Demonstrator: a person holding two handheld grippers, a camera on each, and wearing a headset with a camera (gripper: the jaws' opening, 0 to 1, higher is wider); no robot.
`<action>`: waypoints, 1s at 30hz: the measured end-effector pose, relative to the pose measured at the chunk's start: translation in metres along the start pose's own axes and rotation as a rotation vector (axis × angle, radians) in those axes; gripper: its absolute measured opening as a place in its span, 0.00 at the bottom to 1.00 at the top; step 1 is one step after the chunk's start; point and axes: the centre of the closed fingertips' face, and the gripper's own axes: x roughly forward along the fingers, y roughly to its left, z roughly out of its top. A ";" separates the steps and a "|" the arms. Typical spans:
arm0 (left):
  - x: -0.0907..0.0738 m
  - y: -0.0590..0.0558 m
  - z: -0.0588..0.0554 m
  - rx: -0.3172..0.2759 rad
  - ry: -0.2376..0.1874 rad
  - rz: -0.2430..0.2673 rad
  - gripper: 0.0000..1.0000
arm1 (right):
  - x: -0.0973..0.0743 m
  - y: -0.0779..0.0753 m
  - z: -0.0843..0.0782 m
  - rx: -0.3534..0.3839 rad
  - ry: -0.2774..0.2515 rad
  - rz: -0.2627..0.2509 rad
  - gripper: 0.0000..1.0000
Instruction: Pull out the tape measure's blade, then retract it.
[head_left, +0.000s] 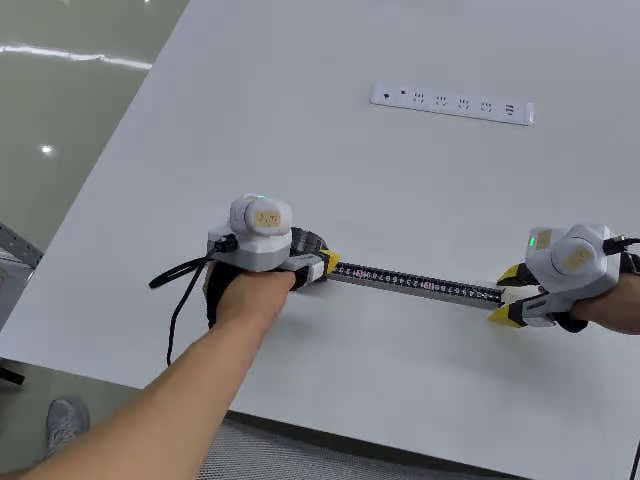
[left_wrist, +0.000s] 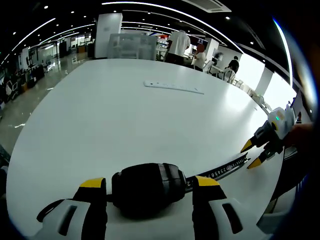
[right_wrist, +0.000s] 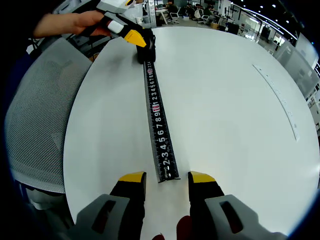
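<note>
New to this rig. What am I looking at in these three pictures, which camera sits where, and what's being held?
No robot here: a person holds a two-jaw gripper in each hand. The head view comes from a headset camera looking down at the white table. Each round picture comes from a camera on one gripper, looking along its yellow-tipped jaws. The left gripper is clamped on the black tape measure case. The blade lies pulled out across the table, its tip between the open jaws of the right gripper, not pinched. A white power strip lies further back.

White table (head_left: 300, 150) — glossy floor (head_left: 70, 110); strip lights (left_wrist: 150, 4)
</note>
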 end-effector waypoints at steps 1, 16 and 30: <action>0.000 0.000 0.000 -0.007 -0.001 -0.001 0.66 | 0.000 0.000 0.000 -0.005 -0.001 0.002 0.28; -0.001 0.000 0.002 -0.018 0.003 0.000 0.61 | 0.000 -0.001 0.000 -0.090 0.010 0.017 0.17; 0.000 0.000 0.002 -0.015 -0.002 -0.004 0.57 | 0.001 0.000 0.000 -0.145 0.014 0.034 0.13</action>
